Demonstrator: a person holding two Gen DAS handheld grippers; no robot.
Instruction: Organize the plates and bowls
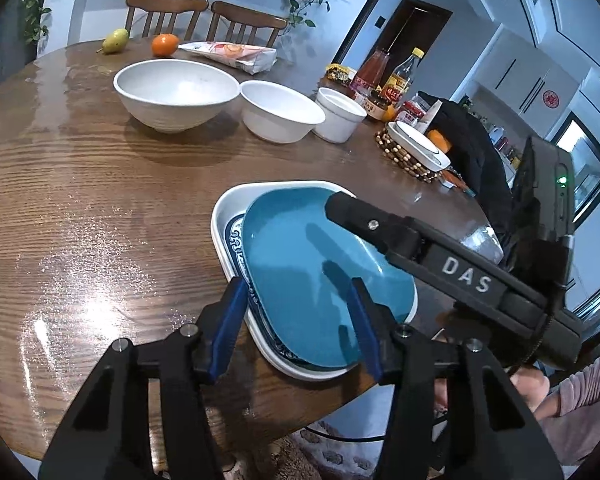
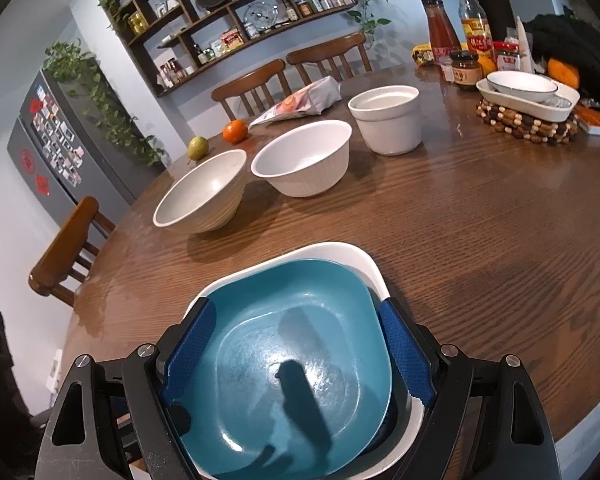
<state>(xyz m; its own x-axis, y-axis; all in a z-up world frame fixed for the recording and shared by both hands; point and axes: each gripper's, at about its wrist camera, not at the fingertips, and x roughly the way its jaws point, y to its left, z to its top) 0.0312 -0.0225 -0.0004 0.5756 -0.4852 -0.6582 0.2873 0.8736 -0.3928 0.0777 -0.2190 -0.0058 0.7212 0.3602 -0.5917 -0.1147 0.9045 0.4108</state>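
Note:
A teal plate (image 1: 300, 248) (image 2: 300, 320) lies askew on a blue-patterned plate (image 1: 236, 240) inside a white square dish (image 1: 224, 216) (image 2: 340, 250) near the table's front edge. My left gripper (image 1: 298, 320) straddles the stack's near-left rim. Its left pad is against the white dish's outer edge and its right pad sits inside on the teal plate. My right gripper (image 2: 298, 352) hangs wide open over the teal plate, and one finger (image 1: 364, 224) shows above the plate's far corner. Behind stand a large white bowl (image 1: 176, 92) (image 2: 204, 196), a smaller bowl (image 1: 280, 112) (image 2: 304, 160) and a white cup-shaped bowl (image 1: 338, 114) (image 2: 388, 120).
A beaded trivet (image 2: 528, 128) with a white dish and a small bowl sits at the far right, beside bottles and jars (image 2: 468, 40). A pear (image 1: 115, 40), an orange (image 1: 165, 45) and a packet (image 1: 236, 54) lie at the back. Chairs ring the round table. A hand (image 1: 536, 388) shows at lower right.

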